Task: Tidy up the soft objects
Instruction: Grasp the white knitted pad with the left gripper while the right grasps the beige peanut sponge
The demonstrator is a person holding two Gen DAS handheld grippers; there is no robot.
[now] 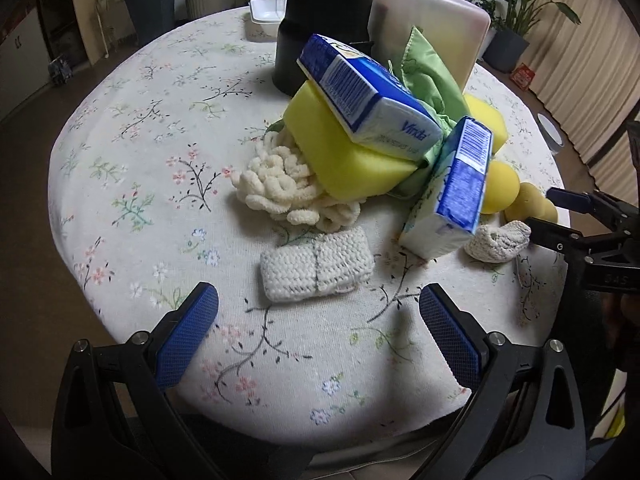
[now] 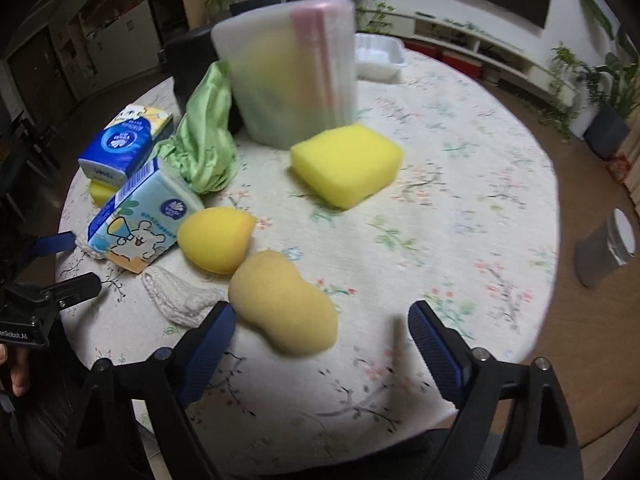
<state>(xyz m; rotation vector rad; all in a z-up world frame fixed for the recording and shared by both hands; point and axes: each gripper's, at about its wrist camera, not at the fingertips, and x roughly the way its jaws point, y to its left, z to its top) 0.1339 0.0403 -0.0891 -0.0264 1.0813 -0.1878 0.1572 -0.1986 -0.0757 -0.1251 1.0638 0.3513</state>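
A heap of soft things is spread on the round table [image 1: 120,184]. The knitted cloth [image 1: 316,265] lies flat just ahead of the left hand-held gripper [image 1: 318,307], whose jaws are spread wide with nothing between them. The peanut-shaped sponge [image 2: 282,304] lies between the jaws of the right hand-held gripper [image 2: 320,326], close to the left pad; these jaws are released too, and no squeeze on the sponge can be seen. Both things are judged light and very yielding. The sponge would be best taken across its narrow waist, since the rounded ends may squirt out under pressure. The cloth is limp and would sag; a pinch across its short width, pressed down against the tablecloth, is suggested. The tissue packs [image 1: 374,92] resting on the yellow sponge block [image 1: 344,160] may topple if nudged
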